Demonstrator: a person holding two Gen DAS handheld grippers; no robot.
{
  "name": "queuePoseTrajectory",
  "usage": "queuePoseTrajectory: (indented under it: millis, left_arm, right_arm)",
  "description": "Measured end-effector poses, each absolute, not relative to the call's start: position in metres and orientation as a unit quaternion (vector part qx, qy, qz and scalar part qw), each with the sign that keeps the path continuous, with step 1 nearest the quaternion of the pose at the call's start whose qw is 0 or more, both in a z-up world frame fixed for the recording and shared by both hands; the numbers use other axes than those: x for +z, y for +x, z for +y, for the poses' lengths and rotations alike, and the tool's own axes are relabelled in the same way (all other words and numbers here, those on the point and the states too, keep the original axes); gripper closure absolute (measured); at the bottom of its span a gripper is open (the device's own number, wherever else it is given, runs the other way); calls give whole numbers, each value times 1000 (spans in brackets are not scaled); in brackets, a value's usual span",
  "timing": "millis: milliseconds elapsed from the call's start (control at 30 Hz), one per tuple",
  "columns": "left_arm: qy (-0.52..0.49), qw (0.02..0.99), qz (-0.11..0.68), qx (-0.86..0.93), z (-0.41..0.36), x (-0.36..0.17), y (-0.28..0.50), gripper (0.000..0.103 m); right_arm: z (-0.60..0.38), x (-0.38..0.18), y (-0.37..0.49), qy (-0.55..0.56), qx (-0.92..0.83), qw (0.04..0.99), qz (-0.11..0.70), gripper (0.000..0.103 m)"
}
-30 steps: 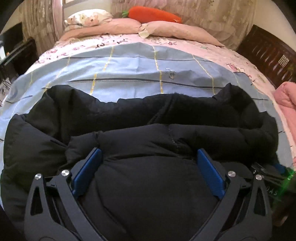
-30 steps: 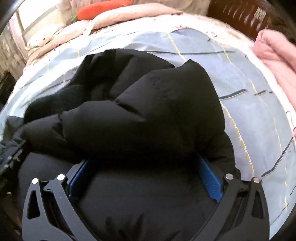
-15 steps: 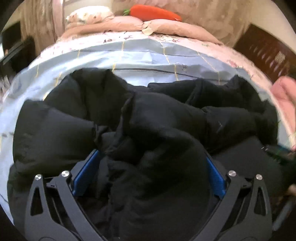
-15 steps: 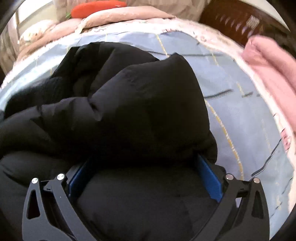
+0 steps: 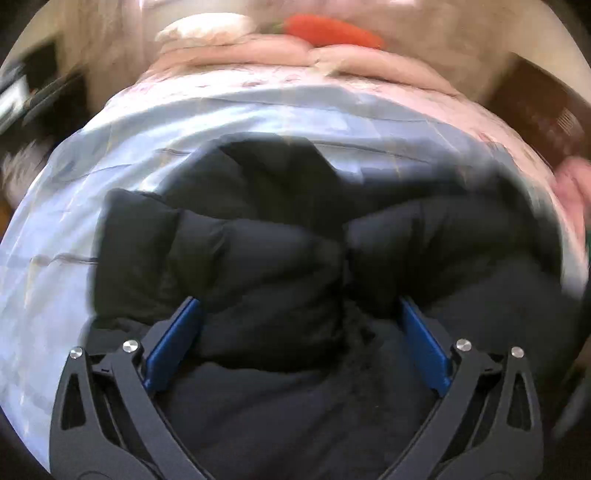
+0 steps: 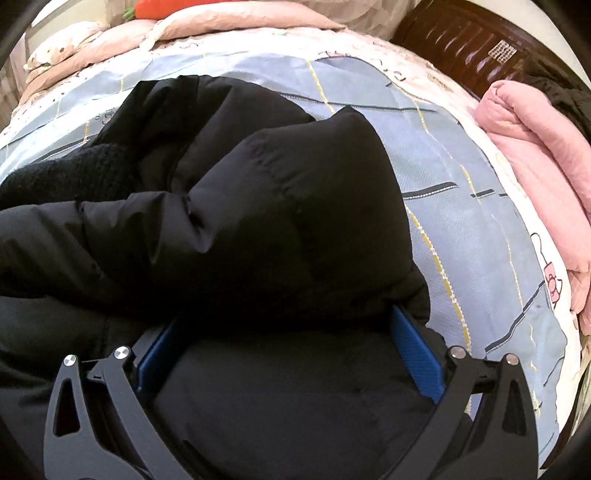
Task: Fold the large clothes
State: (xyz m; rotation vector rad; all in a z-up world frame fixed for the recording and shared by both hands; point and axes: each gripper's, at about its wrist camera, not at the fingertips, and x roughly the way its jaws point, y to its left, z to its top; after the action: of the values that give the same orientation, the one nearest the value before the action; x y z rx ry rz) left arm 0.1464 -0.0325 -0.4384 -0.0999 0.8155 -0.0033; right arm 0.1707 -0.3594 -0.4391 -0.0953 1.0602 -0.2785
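A black puffer jacket (image 5: 258,236) lies bunched on a light blue bedsheet (image 5: 74,192). In the left wrist view my left gripper (image 5: 295,314) has its jaws wide apart with jacket padding bulging between the blue pads (image 5: 173,343). In the right wrist view the jacket (image 6: 280,206) is folded over itself, and my right gripper (image 6: 284,325) also has wide jaws with thick jacket fabric between them. A black knitted part (image 6: 85,166) shows at the left. The fingertips of both grippers are hidden in the fabric.
A pink folded quilt (image 6: 535,166) lies at the bed's right edge. Pink pillows (image 5: 295,55) and an orange carrot plush (image 5: 332,33) lie at the head of the bed. A dark wooden bed frame (image 6: 461,40) stands at the far right.
The left gripper has moved up and back with the jacket, folding the near part over; the left view is now blurred by motion. The right gripper has shifted slightly right, jacket still bunched in it.
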Motion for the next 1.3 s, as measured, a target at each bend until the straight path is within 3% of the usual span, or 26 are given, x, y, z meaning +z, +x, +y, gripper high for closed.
queuePoseTrajectory:
  millis: [267,433,600,700,867,1100,1200,1300]
  left_arm:
    - [-72,915,396,13,-29,-442,151,2]
    - [-80,916,392,-2,-25,-445,146,2]
    - [-59,893,445,-23,-27,-435,158,2]
    - [-45,877,477,-24,-21,-404,147,2]
    - [-159,862,475,-76,26,-348,25,2]
    - [-373,696,613,-21,87,-427,-153,2]
    - [-392,672,628,-15,77,-453,-185,2]
    - [-408,700,587,-13,56,-460,-199,2]
  right_arm:
    - [-368,-403,145,-3,-154,855,496,1]
    - [-381,-343,8,171,-148,871,437,1]
    - [-379,-359,-131,274,-220,825,443,1]
    - [-374,-374,-186,323,-258,789,454,3]
    - [-380,-392,-216,433,-236,765,415,3]
    - [-399,-427,-200,514,-153,739,407,3]
    - [-402,-439,-188,529,-104,734,413,3]
    - [-399,-454,-170,523,-65,732,432,3]
